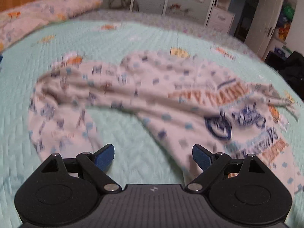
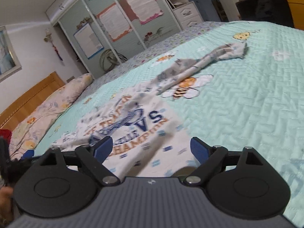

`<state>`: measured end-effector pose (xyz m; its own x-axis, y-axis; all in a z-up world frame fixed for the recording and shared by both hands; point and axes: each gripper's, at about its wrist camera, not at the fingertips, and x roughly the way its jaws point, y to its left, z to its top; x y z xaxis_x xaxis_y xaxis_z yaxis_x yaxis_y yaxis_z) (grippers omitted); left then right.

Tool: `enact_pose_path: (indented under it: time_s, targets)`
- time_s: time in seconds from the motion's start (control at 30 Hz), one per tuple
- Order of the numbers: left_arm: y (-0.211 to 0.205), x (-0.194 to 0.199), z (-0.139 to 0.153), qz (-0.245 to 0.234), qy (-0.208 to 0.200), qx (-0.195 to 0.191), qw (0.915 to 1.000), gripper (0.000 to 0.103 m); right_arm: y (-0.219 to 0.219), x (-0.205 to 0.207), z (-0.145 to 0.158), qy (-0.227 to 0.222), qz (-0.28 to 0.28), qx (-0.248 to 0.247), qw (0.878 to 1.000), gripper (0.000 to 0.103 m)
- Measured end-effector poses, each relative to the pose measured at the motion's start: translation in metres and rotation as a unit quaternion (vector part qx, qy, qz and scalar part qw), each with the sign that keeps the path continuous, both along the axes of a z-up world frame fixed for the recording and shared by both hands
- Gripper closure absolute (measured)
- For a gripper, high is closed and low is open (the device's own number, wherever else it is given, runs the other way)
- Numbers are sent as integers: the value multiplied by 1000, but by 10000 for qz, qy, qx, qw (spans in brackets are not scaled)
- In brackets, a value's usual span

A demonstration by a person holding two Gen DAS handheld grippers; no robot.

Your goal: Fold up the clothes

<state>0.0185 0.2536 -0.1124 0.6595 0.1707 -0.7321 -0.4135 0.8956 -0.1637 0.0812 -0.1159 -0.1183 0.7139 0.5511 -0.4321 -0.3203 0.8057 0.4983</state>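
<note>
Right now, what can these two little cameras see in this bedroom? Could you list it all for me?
shirt: one, white with blue and orange print, lying rumpled on the bedspread
bedspread: one, mint green quilted, covering the bed
pillow: one, pale floral, by the headboard
headboard: one, orange-brown wood
wardrobe: one, sliding doors bearing papers, behind the bed
drawer unit: one, white, beside the wardrobe
left gripper: one, black with blue pads, open, empty
right gripper: one, same, open above the shirt

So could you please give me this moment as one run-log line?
stage: fold not begun | left gripper: open, empty | right gripper: open, empty | shirt: crumpled on bedspread
</note>
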Motion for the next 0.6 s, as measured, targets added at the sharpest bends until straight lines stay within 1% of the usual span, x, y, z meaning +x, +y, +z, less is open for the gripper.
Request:
enact_pose_path:
  time_s: [0.1,0.17,0.2,0.23,0.3,0.33,0.4,0.43,0.47,0.5,0.53,0.57,0.6]
  targets:
    - [-11,1,-5,13,185,-108,9998,11,-6,20,-16,297,-15,42,9995,14]
    - [-18,3,-7,-98,211,-371,9990,4,-5,26,-22,363,41,72,9993,12]
    - [-22,6,-9,-175,203,-527,9982,2,-2,28,-22,323,114,46,9994,11]
    - [-25,9,-11,-233,201,-560,9980,1,3,31,-21,312,191,-51,9993,10]
    - [-35,14,-15,-282,214,-349,9988,1,13,36,-20,294,344,-253,9987,8]
    - [-39,17,-17,-307,221,-244,9990,5,18,38,-19,249,439,-368,9980,8]
    - [-48,19,-17,-385,177,80,9991,39,27,45,-20,172,630,-565,9963,7]
    - [-50,17,-14,-444,118,150,9988,66,32,48,-20,134,726,-662,9951,6]
    - [-49,16,-12,-490,70,72,9987,79,35,49,-20,100,775,-749,9941,4]
    - [-47,14,-10,-470,55,31,9989,85,39,50,-20,66,821,-836,9931,3]
    - [-45,12,-8,-415,48,86,9991,89,43,51,-19,33,868,-922,9919,3]
    - [-44,10,-5,-359,42,206,9991,91,45,50,-18,8,897,-979,9911,2]
    - [-44,7,-2,-303,41,403,9987,92,46,48,-17,-16,925,-1033,9903,2]
